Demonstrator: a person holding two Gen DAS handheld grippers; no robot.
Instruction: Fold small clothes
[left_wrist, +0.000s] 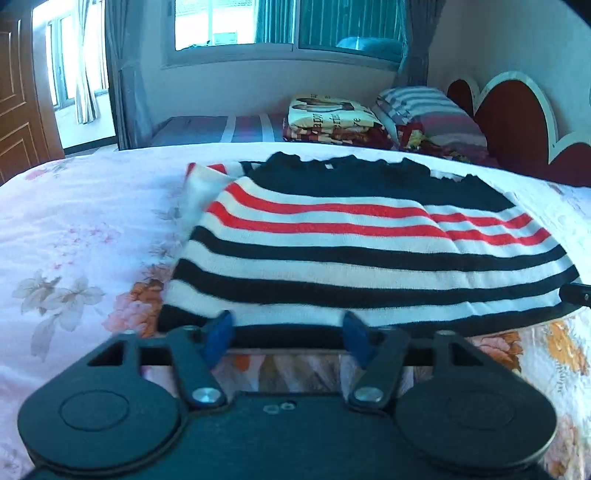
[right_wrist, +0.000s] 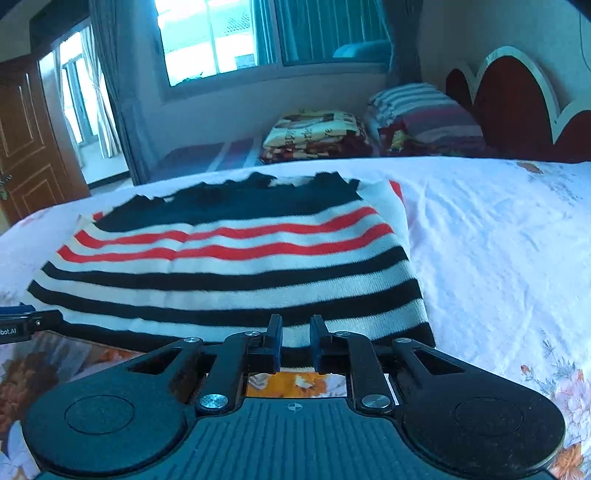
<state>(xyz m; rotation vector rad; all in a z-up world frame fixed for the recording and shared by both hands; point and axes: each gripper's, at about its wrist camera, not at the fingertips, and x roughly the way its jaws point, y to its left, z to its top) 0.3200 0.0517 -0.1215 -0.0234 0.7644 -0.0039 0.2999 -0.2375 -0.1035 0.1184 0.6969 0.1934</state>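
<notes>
A knit sweater (left_wrist: 369, 236) with black, white and red stripes lies flat on the bed, black collar end away from me. My left gripper (left_wrist: 288, 332) is at its near hem, left part. Its blue pads (left_wrist: 221, 332) stand well apart, with the black hem band lying flat between them. My right gripper (right_wrist: 296, 341) is at the hem's right part (right_wrist: 295, 332). Its jaws are narrow, with a strip of unbunched hem showing in the gap. Each view catches the other gripper at the frame edge: the right one (left_wrist: 576, 293) and the left one (right_wrist: 22, 321).
The bed has a pale floral sheet (left_wrist: 81, 229). At its far side lie a folded printed blanket (left_wrist: 332, 118) and striped pillows (left_wrist: 424, 107) against a red headboard (left_wrist: 517, 114). A window (left_wrist: 236, 22) and a wooden door (left_wrist: 22, 110) are behind.
</notes>
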